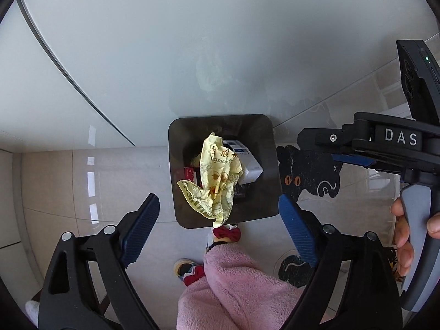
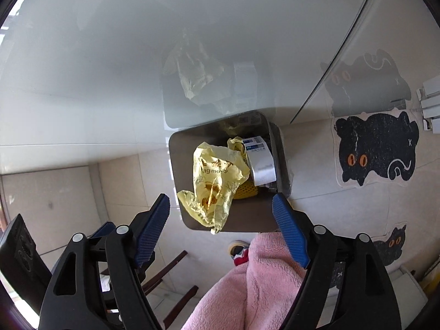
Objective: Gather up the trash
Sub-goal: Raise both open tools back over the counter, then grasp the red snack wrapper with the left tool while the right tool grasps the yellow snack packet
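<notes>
A dark square trash bin [image 1: 176, 170] stands on the floor against a white cabinet; it also shows in the right wrist view [image 2: 181, 159]. A crumpled yellow plastic bag [image 1: 217, 176] [image 2: 214, 181] is over the bin's opening, its tail hanging past the near rim. A white box [image 1: 247, 162] [image 2: 261, 162] and a red packet [image 1: 189, 172] lie inside. My left gripper [image 1: 220, 231] is open and empty above the bin's near edge. My right gripper [image 2: 221, 228] is open and empty there too. The right gripper's body shows in the left wrist view [image 1: 365, 145].
A black cat-shaped mat [image 2: 376, 148] [image 1: 310, 176] lies right of the bin. A smaller cat mat [image 2: 390, 244] lies nearer. The person's pink fleece leg [image 1: 236, 288] [image 2: 255, 283] and slippers [image 1: 225, 233] are below. Wooden chair legs [image 2: 170, 272] stand lower left.
</notes>
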Motion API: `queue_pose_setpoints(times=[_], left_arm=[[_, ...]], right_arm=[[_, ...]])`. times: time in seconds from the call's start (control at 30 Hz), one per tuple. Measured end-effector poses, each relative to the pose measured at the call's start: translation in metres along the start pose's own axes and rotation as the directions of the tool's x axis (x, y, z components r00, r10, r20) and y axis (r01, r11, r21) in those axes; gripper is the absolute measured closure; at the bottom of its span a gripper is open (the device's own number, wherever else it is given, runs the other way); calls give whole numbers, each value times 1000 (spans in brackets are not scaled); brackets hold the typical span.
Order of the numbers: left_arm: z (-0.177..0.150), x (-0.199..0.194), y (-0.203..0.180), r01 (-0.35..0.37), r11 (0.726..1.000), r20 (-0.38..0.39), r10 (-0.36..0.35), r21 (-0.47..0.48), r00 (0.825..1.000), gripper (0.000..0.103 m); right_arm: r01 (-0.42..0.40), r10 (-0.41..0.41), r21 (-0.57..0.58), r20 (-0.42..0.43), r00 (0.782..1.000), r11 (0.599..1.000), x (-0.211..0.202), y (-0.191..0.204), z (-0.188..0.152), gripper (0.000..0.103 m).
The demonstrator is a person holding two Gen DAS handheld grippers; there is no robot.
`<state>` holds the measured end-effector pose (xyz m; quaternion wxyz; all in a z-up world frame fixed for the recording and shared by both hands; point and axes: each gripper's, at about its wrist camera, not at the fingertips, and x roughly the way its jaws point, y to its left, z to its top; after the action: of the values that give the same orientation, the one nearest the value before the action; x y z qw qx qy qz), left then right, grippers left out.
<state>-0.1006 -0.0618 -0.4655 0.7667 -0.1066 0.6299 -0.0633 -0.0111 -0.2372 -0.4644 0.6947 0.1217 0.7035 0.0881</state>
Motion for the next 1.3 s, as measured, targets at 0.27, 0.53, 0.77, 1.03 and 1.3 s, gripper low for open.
queue_pose_setpoints(times=[0.27,0.53,0.77,1.03,1.3], left_arm=[[5,-88,-17,-6,1000,114,3,24,993,8],[11,-201,-30,-21,998,323,3,54,946,8],[40,-279,-34,-8,998,459,-22,63,888,8],[103,-328,-27,-27,999,550,-1,42,835,8],[183,-340,-5,-73,997,580,73,-23,811,8]], right_arm=[[8,0,-60,134,991,998,-98,23,-22,3],[5,36,-127,320,947,992,-215,49,-43,3],[-34,114,-186,441,890,982,-295,63,-31,3],[-10,135,-224,553,822,975,-344,84,28,3],[33,101,-219,574,813,975,-355,99,113,3]])
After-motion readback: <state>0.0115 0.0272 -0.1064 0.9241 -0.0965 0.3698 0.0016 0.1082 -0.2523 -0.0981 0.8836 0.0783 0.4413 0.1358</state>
